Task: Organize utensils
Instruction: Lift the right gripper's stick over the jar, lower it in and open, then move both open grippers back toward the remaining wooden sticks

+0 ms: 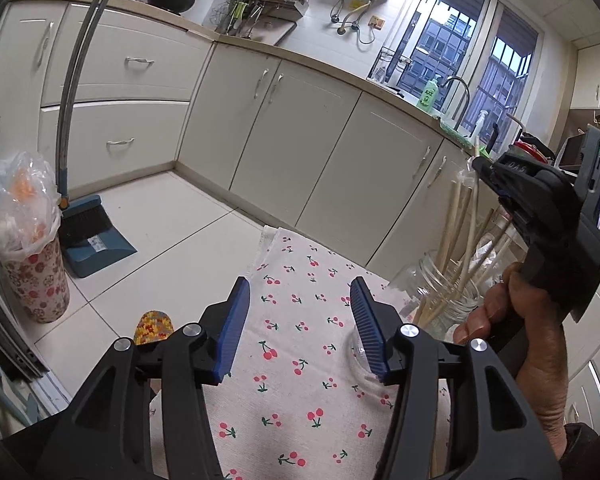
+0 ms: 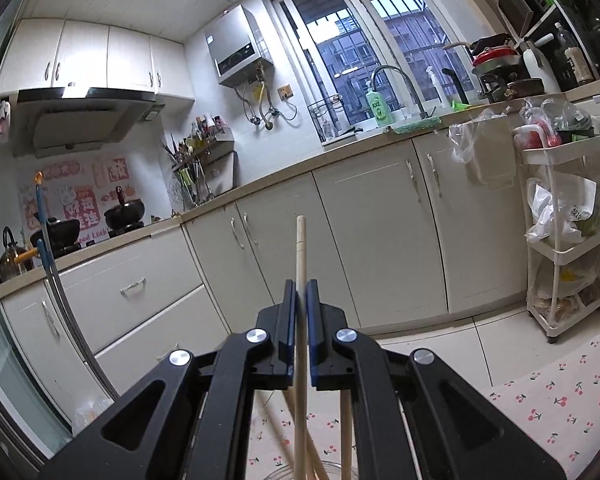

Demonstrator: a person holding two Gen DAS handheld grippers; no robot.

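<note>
My left gripper [image 1: 300, 328] is open and empty above the cherry-print tablecloth [image 1: 300, 380]. A clear glass jar [image 1: 448, 292] stands on the cloth to its right and holds several wooden chopsticks [image 1: 456, 216]. My right gripper [image 2: 299, 300] is shut on one upright wooden chopstick [image 2: 301, 248], held above the jar; it also shows in the left wrist view [image 1: 484, 168], pinching a thin stick. More chopsticks [image 2: 300, 432] and the jar rim [image 2: 336, 468] show below the right fingers.
A second clear glass [image 1: 364, 356] sits under my left gripper's right finger. White kitchen cabinets [image 1: 300, 128] run behind. A broom and dustpan [image 1: 88, 224] and a lined bin [image 1: 32, 264] stand on the floor at left. A white trolley [image 2: 564, 240] stands at right.
</note>
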